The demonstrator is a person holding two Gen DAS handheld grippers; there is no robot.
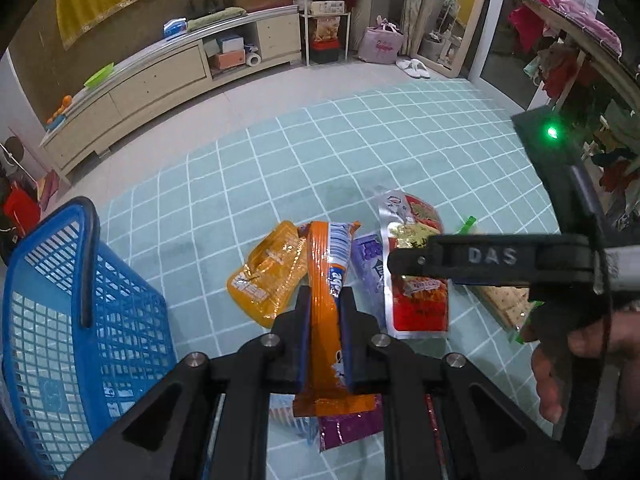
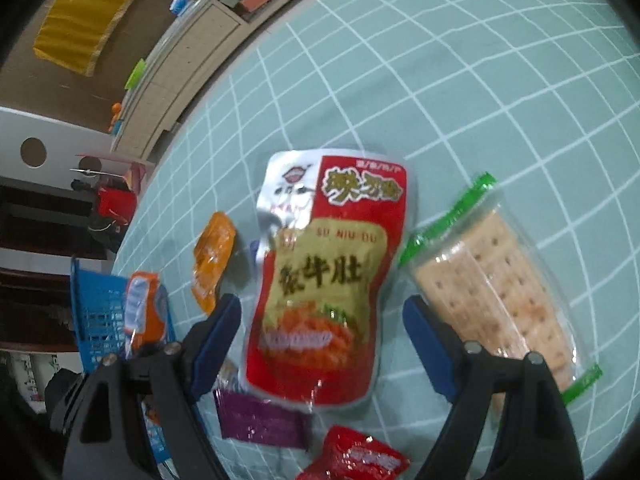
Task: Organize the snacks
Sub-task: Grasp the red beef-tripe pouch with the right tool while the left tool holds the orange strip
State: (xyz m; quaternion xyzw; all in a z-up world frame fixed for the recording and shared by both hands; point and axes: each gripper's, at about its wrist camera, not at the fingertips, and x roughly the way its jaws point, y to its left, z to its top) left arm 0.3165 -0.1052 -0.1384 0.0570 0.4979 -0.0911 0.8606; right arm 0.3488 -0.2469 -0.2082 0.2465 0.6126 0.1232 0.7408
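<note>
Your left gripper (image 1: pixel 325 308) is clenched on the orange snack stick (image 1: pixel 326 320): both blue pads press its sides, and the pack stands lengthwise up out of the jaws, above the floor. Your right gripper (image 2: pixel 322 344) is released, its fingers spread wide to either side of the lower half of the red pouch (image 2: pixel 328 280), pads clear of it.

Landmark: red pouch, lying flat on the teal grid mat (image 2: pixel 480 80).
- Cracker pack (image 2: pixel 500 292) with green seals: just beside the pouch, on its right in the right wrist view.
- Purple packet (image 2: pixel 260 420): tucked under the pouch's bottom edge.
- Small red packet (image 2: pixel 356 460): near the pouch's bottom end, just past the purple one.
- Orange-yellow pouch (image 1: pixel 268 272): near the red pouch, to its left in the left wrist view, beyond the held stick.
- Blue basket (image 1: pixel 80 320): well apart from the pouch, at far left in the left wrist view, on the mat's edge.

Your right hand (image 1: pixel 560 368) shows on the grip.
</note>
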